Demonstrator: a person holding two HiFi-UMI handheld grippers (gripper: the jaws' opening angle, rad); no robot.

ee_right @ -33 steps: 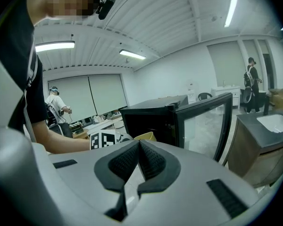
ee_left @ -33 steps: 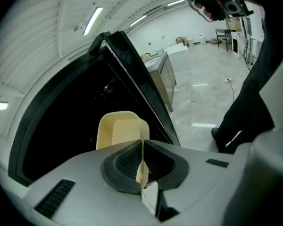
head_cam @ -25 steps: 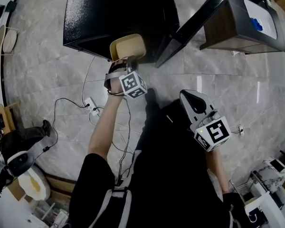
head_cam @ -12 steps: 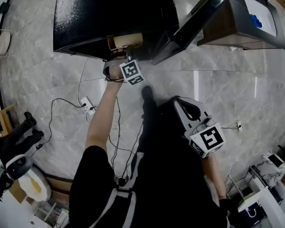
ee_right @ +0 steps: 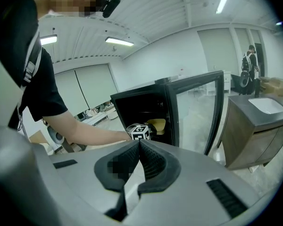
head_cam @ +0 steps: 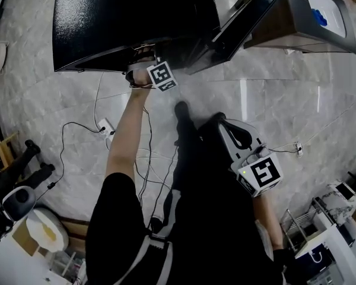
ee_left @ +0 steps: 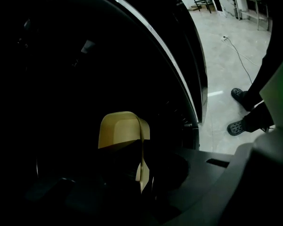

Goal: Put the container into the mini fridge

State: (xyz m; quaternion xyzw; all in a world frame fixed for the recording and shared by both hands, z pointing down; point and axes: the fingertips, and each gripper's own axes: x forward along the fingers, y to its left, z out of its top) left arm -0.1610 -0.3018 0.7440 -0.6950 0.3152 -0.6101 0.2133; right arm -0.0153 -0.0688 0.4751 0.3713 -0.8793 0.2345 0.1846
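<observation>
The black mini fridge [head_cam: 130, 16] stands on the floor with its glass door [head_cam: 249, 13] swung open to the right. My left gripper [ee_left: 142, 171] reaches inside the dark fridge, shut on the rim of the beige container [ee_left: 122, 133]. In the head view only its marker cube [head_cam: 161, 76] and the forearm show; the fridge top hides the container. The right gripper view shows the container [ee_right: 156, 125] inside the fridge [ee_right: 141, 107], behind the cube. My right gripper [head_cam: 230, 126] hangs back near my body, shut and empty.
A wooden cabinet with a white sink [head_cam: 308, 16] stands right of the open door. A power strip [head_cam: 105, 126] and cables lie on the marble floor to the left. A person's shoes [ee_left: 240, 95] show beside the fridge. Another person [ee_right: 248, 65] stands far off.
My left gripper has moved forward with the container, from in front of the fridge to inside it. The container is now hidden in the head view. The right gripper has hardly moved.
</observation>
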